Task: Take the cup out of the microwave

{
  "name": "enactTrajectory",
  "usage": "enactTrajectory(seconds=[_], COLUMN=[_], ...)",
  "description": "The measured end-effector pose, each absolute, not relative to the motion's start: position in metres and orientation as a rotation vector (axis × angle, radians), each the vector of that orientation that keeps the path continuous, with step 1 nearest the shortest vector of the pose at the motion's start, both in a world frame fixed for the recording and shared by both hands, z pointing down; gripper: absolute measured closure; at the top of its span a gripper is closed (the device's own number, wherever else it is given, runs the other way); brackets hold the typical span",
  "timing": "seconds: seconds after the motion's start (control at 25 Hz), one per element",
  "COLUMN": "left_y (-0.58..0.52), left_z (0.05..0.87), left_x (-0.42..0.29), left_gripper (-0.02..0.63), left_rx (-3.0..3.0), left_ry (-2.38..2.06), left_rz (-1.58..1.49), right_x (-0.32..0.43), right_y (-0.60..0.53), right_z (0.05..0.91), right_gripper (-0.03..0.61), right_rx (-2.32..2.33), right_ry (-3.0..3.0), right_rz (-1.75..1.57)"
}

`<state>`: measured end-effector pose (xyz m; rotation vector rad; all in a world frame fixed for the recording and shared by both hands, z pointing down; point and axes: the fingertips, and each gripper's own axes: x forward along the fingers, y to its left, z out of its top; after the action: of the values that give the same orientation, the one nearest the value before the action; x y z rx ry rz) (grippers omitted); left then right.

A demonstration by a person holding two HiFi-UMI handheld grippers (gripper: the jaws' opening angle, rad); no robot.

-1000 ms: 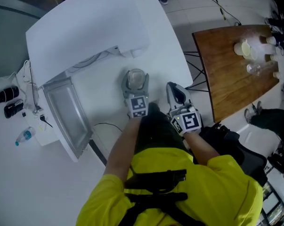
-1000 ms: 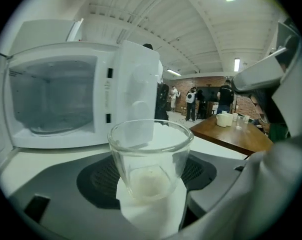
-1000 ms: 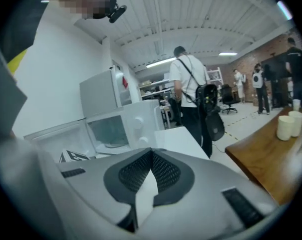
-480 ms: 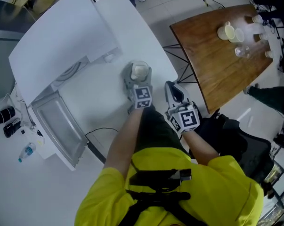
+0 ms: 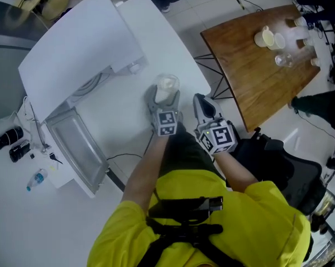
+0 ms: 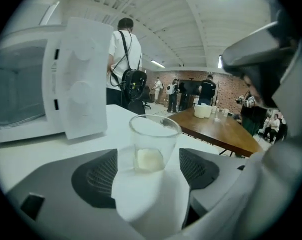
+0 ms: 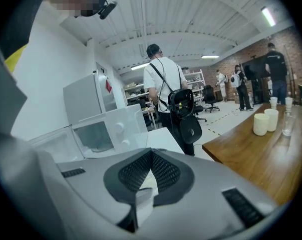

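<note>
The white surface (image 5: 156,32) carries the microwave (image 5: 73,65) at its left, with the door (image 5: 75,143) swung open towards the person. The cup is already out of it.

The left tongs (image 5: 163,96) point away from the person. Their jaws are opening, one on each side of the cup. In the left gripper view a strip of bare surface shows between each pad and the glass, so the pads no longer press on it.

The right tongs (image 5: 203,103) lie just beside the left, a little nearer the person, closed with nothing between the jaws.

The cup (image 5: 167,84) stands upright on the surface, long axis vertical, with a little pale liquid at the bottom. It is right of the microwave and well apart from the door. It lies dead ahead of the left tongs, so drawing them straight back along their own line looks like the way to clear it without tipping it.
</note>
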<state>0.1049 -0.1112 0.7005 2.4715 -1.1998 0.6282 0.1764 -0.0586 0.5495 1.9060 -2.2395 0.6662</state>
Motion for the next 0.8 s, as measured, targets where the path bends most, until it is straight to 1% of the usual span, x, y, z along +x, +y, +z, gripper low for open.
enactTrajectory(seconds=[0.08, 0.16, 0.2, 0.24, 0.28, 0.36, 0.48, 0.56, 0.8], left_y=[-0.090, -0.074, -0.070, -0.071, -0.073, -0.075, -0.073, -0.068, -0.052], left_z=[0.677, 0.634, 0.606, 0.576, 0.546, 0.489, 0.413, 0.369, 0.282], left_x=[0.075, 0.040, 0.021, 0.001, -0.022, -0.072, -0.133, -0.167, -0.228], left_gripper=[0.233, 0.236, 0.258, 0.310, 0.386, 0.610, 0.614, 0.614, 0.614], left_rx=[2.426, 2.395, 2.389, 2.387, 2.382, 2.361, 2.345, 2.336, 2.296], left_ry=[-1.195, -1.214, -1.241, -1.286, -1.353, -1.508, -1.672, -1.770, -1.893], left_rz=[0.594, 0.534, 0.491, 0.441, 0.388, 0.281, 0.122, 0.081, 0.137], right_x=[0.172, 0.163, 0.156, 0.147, 0.136, 0.111, 0.078, 0.061, 0.028], right_y=[-0.059, -0.056, -0.057, -0.059, -0.063, -0.069, -0.077, -0.082, -0.094], right_z=[0.531, 0.506, 0.492, 0.478, 0.463, 0.430, 0.375, 0.345, 0.282], right_gripper=[0.574, 0.573, 0.574, 0.574, 0.574, 0.574, 0.574, 0.574, 0.574], right_rx=[1.907, 1.883, 1.861, 1.831, 1.797, 1.724, 1.636, 1.596, 1.449], right_ry=[-2.251, -2.277, -2.300, -2.332, -2.373, -2.466, -2.598, -2.658, -2.791], right_rz=[0.662, 0.644, 0.629, 0.609, 0.589, 0.549, 0.426, 0.363, 0.243])
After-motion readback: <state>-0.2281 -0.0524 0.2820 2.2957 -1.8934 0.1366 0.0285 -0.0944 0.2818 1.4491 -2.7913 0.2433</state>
